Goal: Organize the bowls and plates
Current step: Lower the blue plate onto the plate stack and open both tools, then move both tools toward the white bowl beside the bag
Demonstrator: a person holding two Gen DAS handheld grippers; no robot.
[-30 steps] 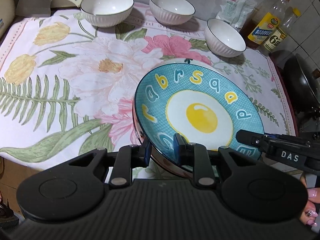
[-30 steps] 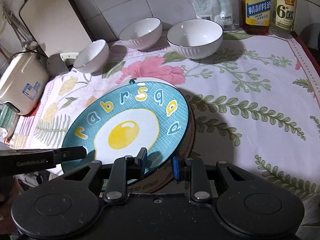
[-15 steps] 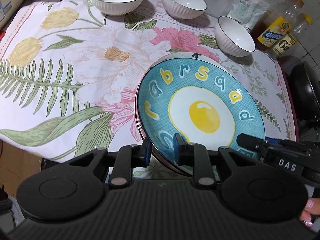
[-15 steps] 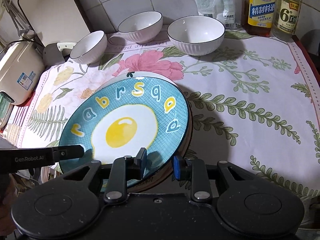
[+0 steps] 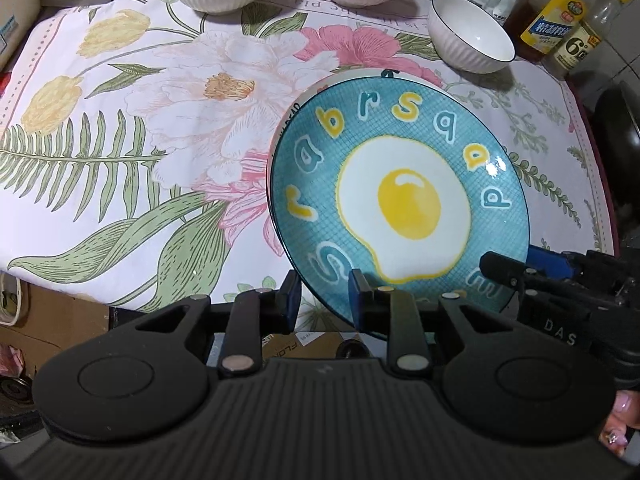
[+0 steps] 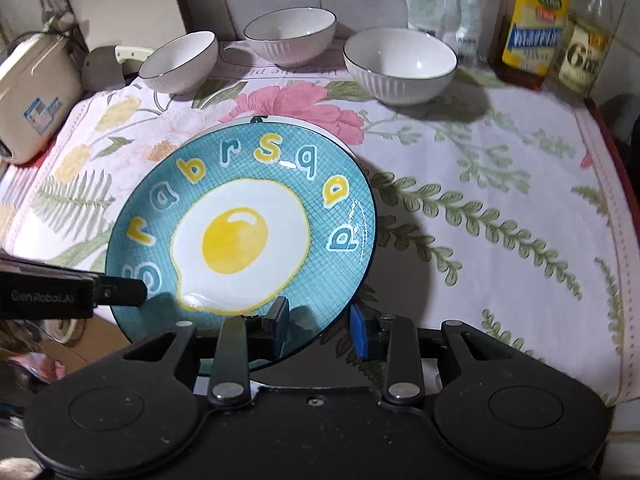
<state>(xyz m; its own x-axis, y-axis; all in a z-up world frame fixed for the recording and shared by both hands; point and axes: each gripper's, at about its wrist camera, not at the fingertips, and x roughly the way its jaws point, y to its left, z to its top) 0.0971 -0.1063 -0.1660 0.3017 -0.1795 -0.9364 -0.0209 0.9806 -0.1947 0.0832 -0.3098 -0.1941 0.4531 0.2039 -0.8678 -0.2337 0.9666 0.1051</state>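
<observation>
A blue plate with a fried-egg picture (image 5: 404, 204) (image 6: 240, 236) is held tilted above the floral cloth. My left gripper (image 5: 322, 300) is shut on its near-left rim. My right gripper (image 6: 318, 326) is shut on its near-right rim and shows in the left wrist view (image 5: 520, 276). The rim of a white plate (image 5: 360, 74) (image 6: 288, 120) peeks out behind the blue one. Three white ribbed bowls (image 6: 400, 64) (image 6: 290, 38) (image 6: 180, 62) stand in a row at the back of the cloth.
Two bottles (image 6: 528, 28) (image 6: 584, 40) and a plastic packet (image 6: 436, 4) stand at the back right. A cleaver (image 6: 108, 66) and a beige appliance (image 6: 32, 96) are at the back left. A dark pan (image 5: 618, 128) sits off the cloth's right edge.
Both grippers have lifted the blue plate and drawn it toward the table's front edge. The stack that lay under it no longer shows beneath its near rim.
</observation>
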